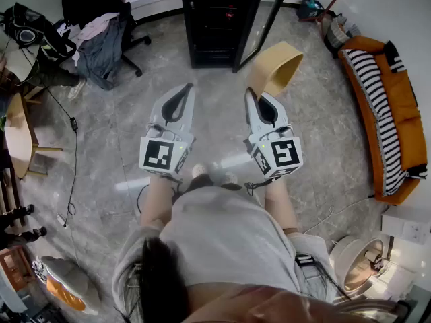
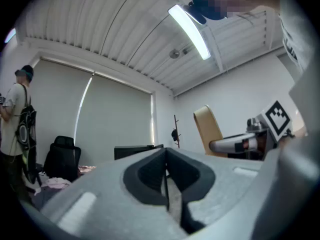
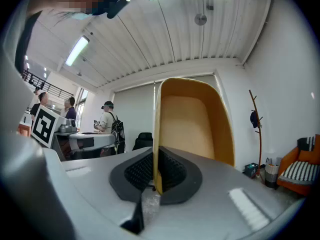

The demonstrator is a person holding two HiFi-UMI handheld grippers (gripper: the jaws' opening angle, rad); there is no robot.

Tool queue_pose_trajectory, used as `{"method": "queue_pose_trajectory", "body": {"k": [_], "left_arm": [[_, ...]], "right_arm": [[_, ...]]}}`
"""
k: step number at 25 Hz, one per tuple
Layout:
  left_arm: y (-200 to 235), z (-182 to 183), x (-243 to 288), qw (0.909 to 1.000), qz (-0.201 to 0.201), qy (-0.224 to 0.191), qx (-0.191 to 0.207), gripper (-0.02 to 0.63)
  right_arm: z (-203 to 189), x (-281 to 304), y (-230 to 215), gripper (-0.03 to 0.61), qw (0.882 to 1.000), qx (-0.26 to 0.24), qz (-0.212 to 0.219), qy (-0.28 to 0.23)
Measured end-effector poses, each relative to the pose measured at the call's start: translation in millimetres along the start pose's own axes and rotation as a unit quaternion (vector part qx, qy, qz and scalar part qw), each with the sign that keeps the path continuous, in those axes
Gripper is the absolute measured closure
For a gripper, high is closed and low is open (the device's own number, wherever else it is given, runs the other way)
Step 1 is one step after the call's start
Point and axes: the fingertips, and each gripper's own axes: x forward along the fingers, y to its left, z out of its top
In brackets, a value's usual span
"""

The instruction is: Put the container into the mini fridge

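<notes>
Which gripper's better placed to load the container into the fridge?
Right. The right gripper is shut on the container wall, with the open mini fridge just ahead. The left gripper is shut and empty.

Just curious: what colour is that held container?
Tan; the container shows best in the right gripper view.

The container, a tan, thin-walled open tub with rounded corners, is hanging in the air at the upper centre of the head view, tipped so its hollow is showing. The right hand-held gripper is pinching one of its walls. The black mini fridge is standing on the floor at top centre, its glass door hanging open toward the right, the container near it but apart.
</notes>
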Motion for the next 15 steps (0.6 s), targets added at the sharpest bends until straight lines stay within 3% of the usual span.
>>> {"method": "queue_pose_trajectory", "body": {"k": [15], "left_arm": [[43,-2,8,0.9997,0.009,-0.016,-0.017,0.612]], "right_arm": [[0,34,9,0.574,1.0,0.002,-0.01,0.003]]}}
